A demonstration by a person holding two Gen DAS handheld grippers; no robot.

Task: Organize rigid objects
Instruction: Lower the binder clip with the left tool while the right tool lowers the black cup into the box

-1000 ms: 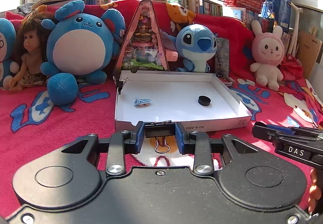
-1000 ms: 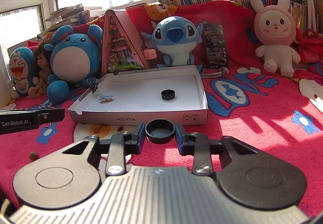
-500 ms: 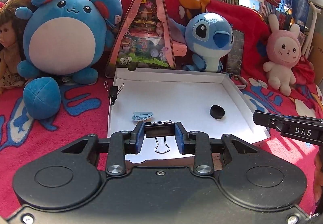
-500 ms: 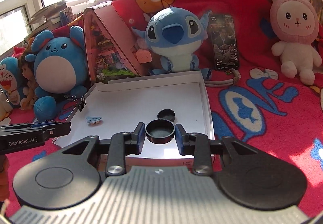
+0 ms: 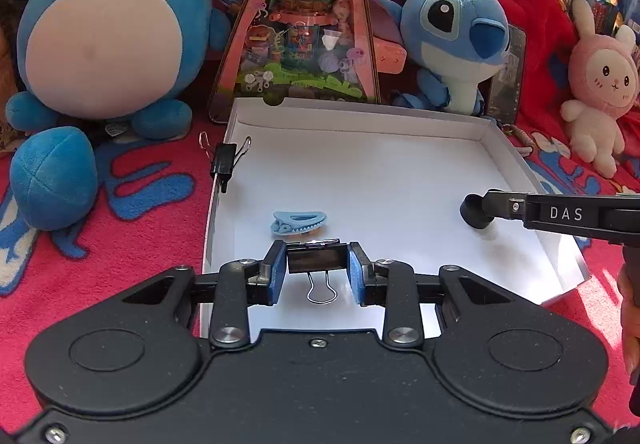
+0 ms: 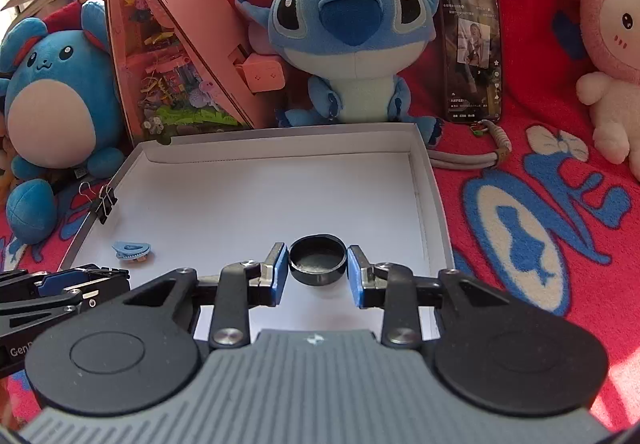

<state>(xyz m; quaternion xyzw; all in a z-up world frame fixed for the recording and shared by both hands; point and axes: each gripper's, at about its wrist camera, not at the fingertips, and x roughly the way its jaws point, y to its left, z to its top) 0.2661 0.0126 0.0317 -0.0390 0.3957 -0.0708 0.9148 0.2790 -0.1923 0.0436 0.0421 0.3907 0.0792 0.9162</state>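
Binder clip [image 5: 316, 259] and black cap [image 6: 318, 259] are each clamped in a pair of tongs, both hanging over the near part of the white box [image 5: 360, 115] on the red blanket [image 5: 120, 244]. The left gripper [image 5: 317, 271] has its blue pads pressed on the clip's black body, with the wire handle dangling below. The right gripper [image 6: 318, 271] stands narrowly apart, its pads against the cap's sides, open face up. Already lying in the box are a blue hair clip [image 5: 299, 223] just ahead of the left gripper and another binder clip [image 5: 225, 163] clipped onto the left wall. A second black cap seems to sit behind the right gripper's tip in the left view, though it is partly hidden. This looks like the placing step. Next, each hand should lower its item to a bare patch of the floor, clear of the hair clip, then spread its pads.
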